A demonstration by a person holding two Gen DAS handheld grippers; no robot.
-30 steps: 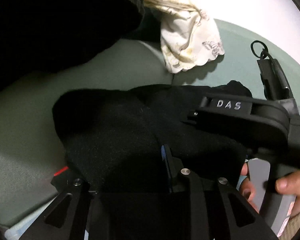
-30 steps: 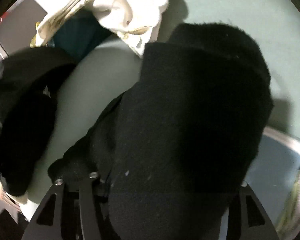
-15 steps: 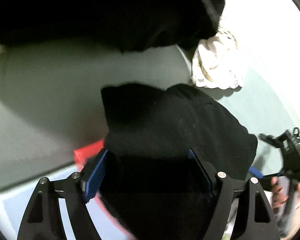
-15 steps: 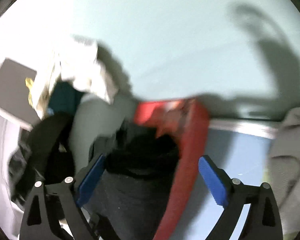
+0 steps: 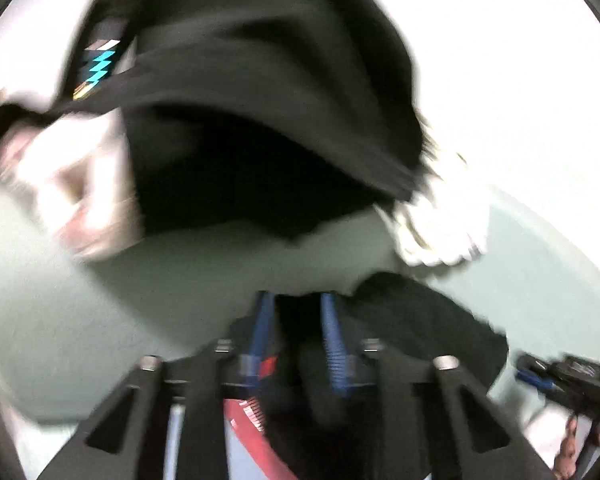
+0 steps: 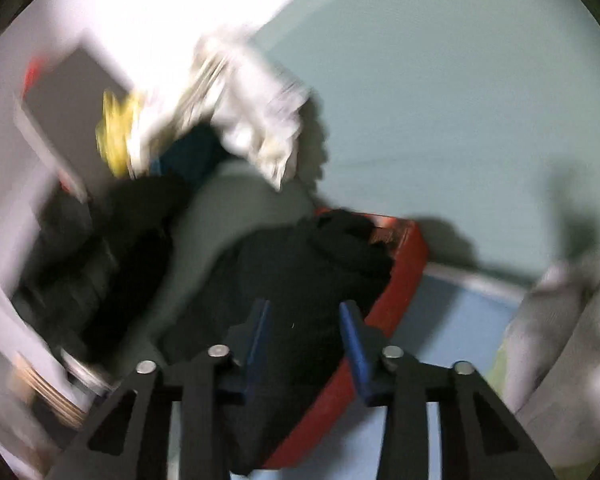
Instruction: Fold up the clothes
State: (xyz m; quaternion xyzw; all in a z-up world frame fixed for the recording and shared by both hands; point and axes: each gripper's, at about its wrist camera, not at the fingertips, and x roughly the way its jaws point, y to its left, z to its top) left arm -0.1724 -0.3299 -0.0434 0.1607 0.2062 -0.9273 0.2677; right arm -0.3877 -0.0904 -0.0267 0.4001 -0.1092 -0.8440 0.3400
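Observation:
A folded black garment (image 6: 300, 280) lies in a red basket (image 6: 404, 264) at the edge of the pale green surface; it also shows in the left wrist view (image 5: 420, 320). My left gripper (image 5: 296, 312) hovers over its near edge with the blue pads (image 5: 330, 332) a narrow gap apart and dark cloth behind them; whether they grip it is unclear through blur. My right gripper (image 6: 304, 320) is above the garment, its blue pads (image 6: 352, 332) apart with nothing between them.
A heap of black clothing (image 5: 260, 100) with a striped label and a white patterned cloth (image 5: 436, 232) lie further back. Yellow, teal and white clothes (image 6: 204, 120) sit beside a grey box (image 6: 68, 112). A grey garment (image 6: 572, 320) lies at the right.
Both grippers let go of the black garment, which now lies in the red basket. The jaws opened wide, then narrowed again. Both views swung and blurred.

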